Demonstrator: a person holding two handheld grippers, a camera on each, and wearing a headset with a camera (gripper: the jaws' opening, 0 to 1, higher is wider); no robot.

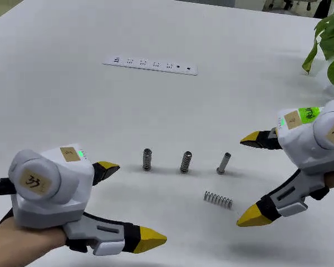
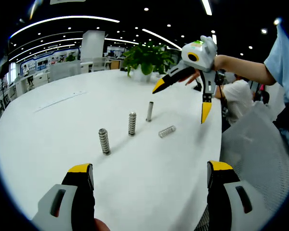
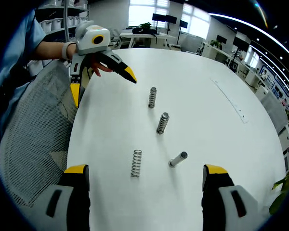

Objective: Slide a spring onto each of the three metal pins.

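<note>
The head view looked down from close above the white table (image 1: 72,111), while both gripper views sat low at opposite ends, facing each other across the shared row of pins (image 1: 186,161).

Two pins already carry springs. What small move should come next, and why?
Probably lower the open right tongs onto the loose spring and close on it: it lies flat on the table near them, and the bare pin just behind it has none.
</note>
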